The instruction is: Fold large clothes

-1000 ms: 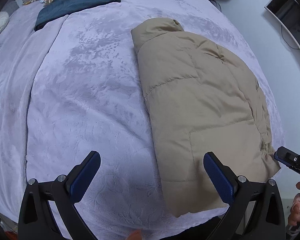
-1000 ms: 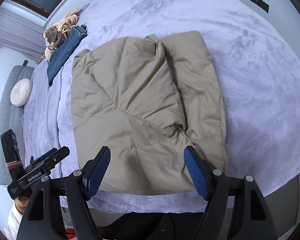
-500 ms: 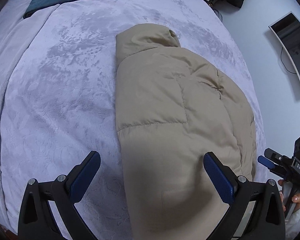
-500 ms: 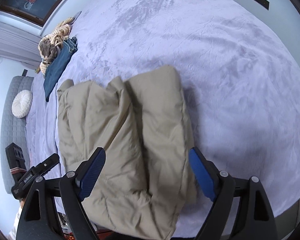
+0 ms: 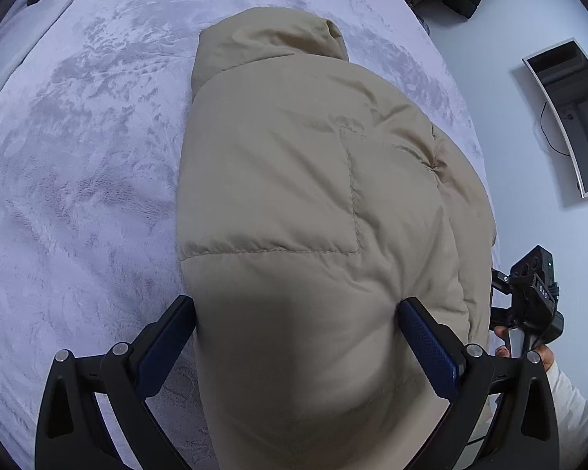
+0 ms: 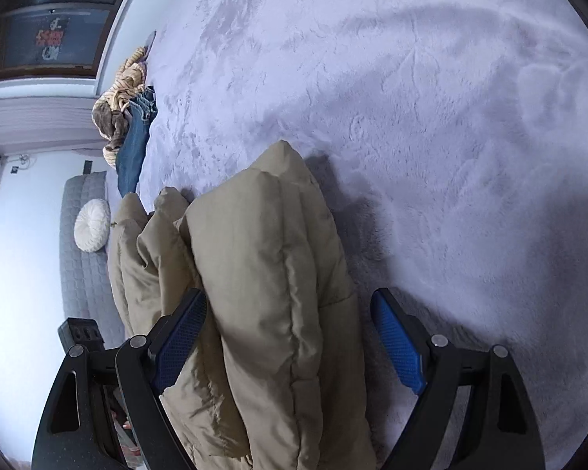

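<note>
My left claw (image 5: 294, 337) is spread wide with the one tan puffer jacket (image 5: 313, 203) bulging between its pads; whether they bite the fabric I cannot tell. My right claw (image 6: 290, 337) also gapes, the jacket's folded bulk against its left pad (image 6: 180, 337) only. The hem runs off-frame below. Ahead lies the lilac bed (image 6: 411, 98); one pair of jeans (image 6: 135, 145) sits far off left.
</note>
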The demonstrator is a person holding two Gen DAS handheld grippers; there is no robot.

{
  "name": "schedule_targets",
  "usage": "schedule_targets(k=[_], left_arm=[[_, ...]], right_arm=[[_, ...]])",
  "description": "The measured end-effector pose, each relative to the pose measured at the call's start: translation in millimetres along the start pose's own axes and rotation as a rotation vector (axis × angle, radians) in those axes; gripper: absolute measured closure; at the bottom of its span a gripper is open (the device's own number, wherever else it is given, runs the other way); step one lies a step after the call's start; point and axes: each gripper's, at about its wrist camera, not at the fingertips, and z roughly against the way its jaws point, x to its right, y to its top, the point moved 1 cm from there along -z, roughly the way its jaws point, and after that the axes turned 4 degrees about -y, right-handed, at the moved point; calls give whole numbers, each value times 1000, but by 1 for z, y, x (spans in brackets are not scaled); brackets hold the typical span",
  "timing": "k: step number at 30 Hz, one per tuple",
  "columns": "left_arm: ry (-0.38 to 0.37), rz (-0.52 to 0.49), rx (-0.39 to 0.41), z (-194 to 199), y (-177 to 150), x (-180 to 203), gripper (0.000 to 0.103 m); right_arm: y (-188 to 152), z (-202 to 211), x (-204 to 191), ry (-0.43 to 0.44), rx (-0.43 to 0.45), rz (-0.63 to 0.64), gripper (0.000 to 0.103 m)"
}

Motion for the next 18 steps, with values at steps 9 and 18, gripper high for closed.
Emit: schedule_targets(k=[9, 18], left_arm=[[18, -2, -13, -8, 5, 4, 0], [-16, -44, 34, -1, 28, 7, 0]], right_arm=[[8, -15, -20, 281, -69, -12, 0], [4, -37, -82, -9, -169, 296, 0]])
